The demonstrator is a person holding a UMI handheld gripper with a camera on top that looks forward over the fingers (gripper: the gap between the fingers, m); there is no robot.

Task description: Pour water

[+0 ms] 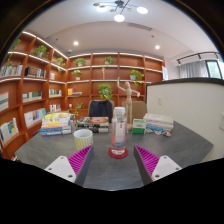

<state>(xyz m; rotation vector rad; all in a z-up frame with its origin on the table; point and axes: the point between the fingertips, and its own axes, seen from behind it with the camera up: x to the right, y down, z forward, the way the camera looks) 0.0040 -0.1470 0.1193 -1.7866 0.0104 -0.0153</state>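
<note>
A clear plastic water bottle (119, 128) with a white cap stands upright on a red coaster (118, 153) on the grey table (110, 170). It stands just ahead of my fingers, centred between them. A pale yellow-green cup (83, 139) stands on the table to the bottle's left, beyond my left finger. My gripper (111, 165) is open; both magenta pads (69, 162) are spread wide and hold nothing.
Stacks of books (57, 124) lie at the table's far left and more books (158, 123) at its far right. A potted plant (104, 93) stands behind the bottle. Wooden bookshelves (25, 95) line the walls. A white partition (190, 110) stands at the right.
</note>
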